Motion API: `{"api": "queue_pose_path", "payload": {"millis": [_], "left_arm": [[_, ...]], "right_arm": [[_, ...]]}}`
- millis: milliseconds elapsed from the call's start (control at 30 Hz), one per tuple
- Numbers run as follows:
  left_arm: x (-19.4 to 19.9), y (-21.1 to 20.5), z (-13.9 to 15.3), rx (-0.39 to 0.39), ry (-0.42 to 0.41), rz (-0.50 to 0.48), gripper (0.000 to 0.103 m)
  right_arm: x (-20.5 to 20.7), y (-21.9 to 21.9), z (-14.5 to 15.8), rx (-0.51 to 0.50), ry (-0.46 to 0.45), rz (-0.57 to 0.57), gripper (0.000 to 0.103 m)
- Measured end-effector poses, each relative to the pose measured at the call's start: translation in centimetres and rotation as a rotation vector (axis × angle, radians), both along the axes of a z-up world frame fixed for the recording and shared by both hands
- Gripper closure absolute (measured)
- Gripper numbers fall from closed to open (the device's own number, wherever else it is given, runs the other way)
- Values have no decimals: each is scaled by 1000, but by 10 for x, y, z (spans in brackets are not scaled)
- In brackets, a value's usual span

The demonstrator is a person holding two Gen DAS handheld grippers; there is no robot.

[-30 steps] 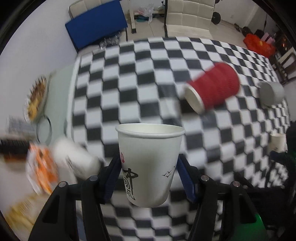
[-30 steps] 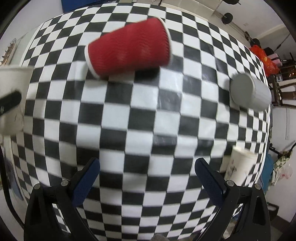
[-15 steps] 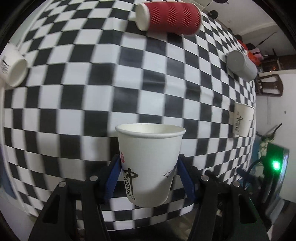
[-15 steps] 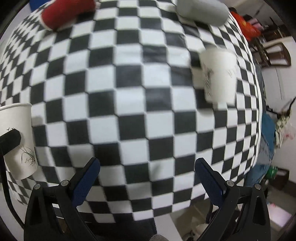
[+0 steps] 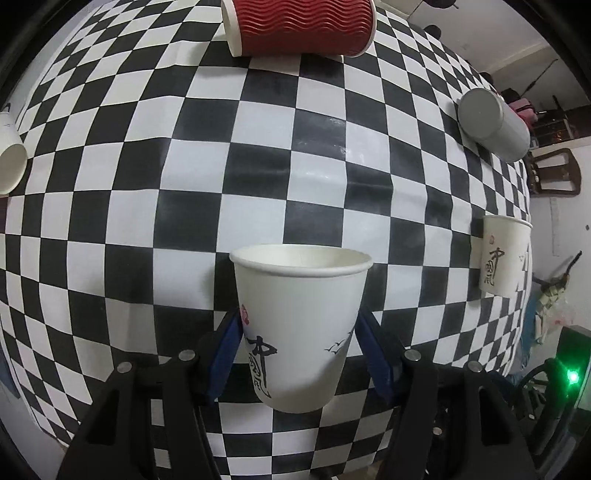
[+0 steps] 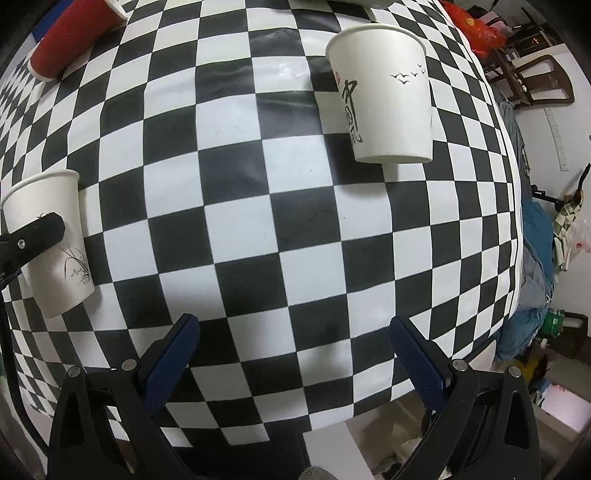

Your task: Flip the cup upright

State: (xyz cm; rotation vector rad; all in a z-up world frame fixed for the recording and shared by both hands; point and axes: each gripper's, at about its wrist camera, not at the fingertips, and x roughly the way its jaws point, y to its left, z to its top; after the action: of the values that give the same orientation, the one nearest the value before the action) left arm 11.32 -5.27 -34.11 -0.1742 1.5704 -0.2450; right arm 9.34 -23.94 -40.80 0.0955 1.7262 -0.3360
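Observation:
My left gripper (image 5: 299, 354) is shut on a white paper cup (image 5: 300, 325) with black calligraphy and holds it upright, mouth up, low over the checkered tablecloth (image 5: 258, 155). The same cup shows at the left edge of the right wrist view (image 6: 55, 243), with a left finger (image 6: 33, 236) across it. My right gripper (image 6: 291, 358) is open and empty above the table's near part. A second white cup (image 6: 384, 96) stands upright ahead of it to the right; it also shows in the left wrist view (image 5: 504, 254).
A red ribbed cup (image 5: 299, 26) lies on its side at the far end, also in the right wrist view (image 6: 70, 40). A grey cup (image 5: 491, 122) lies on its side at the right. Another white cup (image 5: 9, 162) lies at the left edge. Chairs and clutter stand beyond the table's right edge.
Both grippers have tilted down and moved over the table. The left one still holds the cup, now lower. The right view has swung right toward the second white cup.

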Motion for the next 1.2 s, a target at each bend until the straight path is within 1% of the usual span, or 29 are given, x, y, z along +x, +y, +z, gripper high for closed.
{"api": "queue_pose_path", "payload": {"millis": [67,133,167,200,267,400,533,600,700,733,800,867,900,967,1033,1133,1200], "left_arm": [[-1,-2,0,20,-10,-10,40],[-1,-4,3,64,-42,-25,33],[-1,-5,3,66,-49,-25,20],[-2,-4,5,64,-58,-24,11],[-2,-3,10,73,-78,-25,10],[-3,4,30,74,-156,-14,8],[-5,29,63,64,-238,25,7],[-8,43,76,64,-283,42,6],[-13,59,85,141,-343,43,6],[-15,66,84,190,-359,31,6],[-15,70,75,282,-356,7,6],[-14,75,58,332,-327,-7,6],[-14,79,46,346,-302,-8,6],[-13,84,26,345,-251,-6,6],[-14,87,8,346,-207,-11,6],[-14,91,-10,345,-155,-20,6],[-13,94,-17,344,-135,-18,6]], "right_arm": [[1,-3,-1,15,-14,-1,0],[3,-7,-1,50,-36,-9,0],[3,-8,-2,66,-40,-10,0],[4,-8,-2,78,-43,-10,0],[6,-7,0,102,-60,-9,0],[8,-4,10,116,-96,1,0],[11,0,27,164,-134,6,0],[15,5,37,206,-164,6,0],[23,16,49,259,-190,20,0],[27,21,53,275,-196,24,0],[36,35,56,308,-197,46,0],[44,47,54,340,-196,64,1],[50,55,51,361,-191,79,5],[61,68,43,392,-168,98,10],[70,79,29,431,-126,108,17],[78,89,5,471,-67,101,18],[83,94,-9,509,-28,96,18]]}}
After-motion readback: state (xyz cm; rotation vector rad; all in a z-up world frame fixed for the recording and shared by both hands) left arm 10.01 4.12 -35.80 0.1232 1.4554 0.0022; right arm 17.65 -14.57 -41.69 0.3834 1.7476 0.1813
